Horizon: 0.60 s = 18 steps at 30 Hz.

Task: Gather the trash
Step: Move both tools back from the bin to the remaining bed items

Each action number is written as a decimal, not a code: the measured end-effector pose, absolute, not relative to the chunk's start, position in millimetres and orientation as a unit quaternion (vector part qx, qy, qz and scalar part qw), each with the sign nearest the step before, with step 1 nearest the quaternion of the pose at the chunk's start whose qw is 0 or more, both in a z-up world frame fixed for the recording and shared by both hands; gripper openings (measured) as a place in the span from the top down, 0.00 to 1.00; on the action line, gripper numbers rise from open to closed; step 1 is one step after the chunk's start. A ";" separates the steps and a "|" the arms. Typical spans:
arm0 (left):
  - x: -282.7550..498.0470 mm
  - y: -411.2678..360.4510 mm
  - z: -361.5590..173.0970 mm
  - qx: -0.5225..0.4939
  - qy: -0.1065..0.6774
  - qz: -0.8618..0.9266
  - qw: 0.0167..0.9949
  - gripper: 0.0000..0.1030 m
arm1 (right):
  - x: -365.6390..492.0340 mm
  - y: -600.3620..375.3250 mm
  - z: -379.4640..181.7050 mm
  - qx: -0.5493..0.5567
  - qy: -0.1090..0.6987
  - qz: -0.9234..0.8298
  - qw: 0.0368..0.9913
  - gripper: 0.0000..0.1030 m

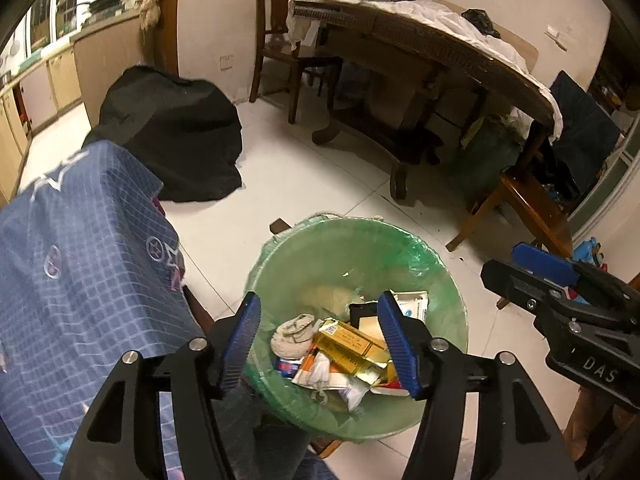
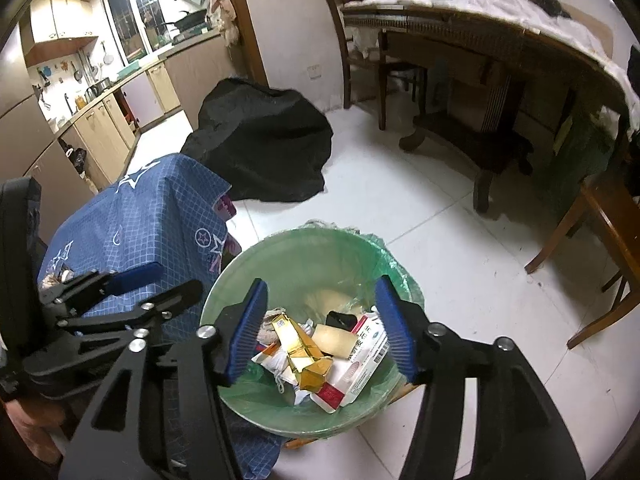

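A green-lined trash bin (image 1: pixel 440 276) stands on the white tile floor; it also shows in the right wrist view (image 2: pixel 288 248). Inside lie a gold box (image 1: pixel 348 342), a grey wadded rag (image 1: pixel 294 332), a white medicine carton (image 2: pixel 366 354) and crumpled wrappers. My left gripper (image 1: pixel 320 340) hovers open and empty over the bin. My right gripper (image 2: pixel 320 326) hovers open and empty over the same bin. The right gripper also shows at the right edge of the left wrist view (image 1: pixel 560 280); the left gripper shows at the left of the right wrist view (image 2: pixel 132 284).
A piece of furniture under a blue checked cloth (image 1: pixel 80 260) stands just left of the bin. A black cover (image 1: pixel 172 128) lies on the floor behind it. A wooden table (image 1: pixel 440 44) with chairs stands at the back right. Kitchen counters (image 2: pixel 120 100) run along the left.
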<state>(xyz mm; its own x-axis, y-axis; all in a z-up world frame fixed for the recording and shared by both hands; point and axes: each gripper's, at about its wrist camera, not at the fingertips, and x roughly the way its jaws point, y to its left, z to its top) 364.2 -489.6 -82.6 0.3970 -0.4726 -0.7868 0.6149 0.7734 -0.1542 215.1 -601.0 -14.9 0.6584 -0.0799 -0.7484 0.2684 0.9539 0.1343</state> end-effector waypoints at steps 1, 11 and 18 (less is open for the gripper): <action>362.0 -484.4 -78.7 0.084 0.435 -0.328 0.835 0.36 | 211.2 -598.8 -12.7 0.114 0.393 -0.099 0.907 0.40; 334.9 -338.5 -44.5 0.091 0.341 -0.277 0.894 0.24 | 157.9 -517.9 7.7 0.062 0.262 -0.059 0.961 0.17; 332.3 -227.6 -45.6 0.095 0.324 -0.199 0.920 0.23 | 169.6 -438.2 7.0 0.039 0.247 0.027 0.968 0.13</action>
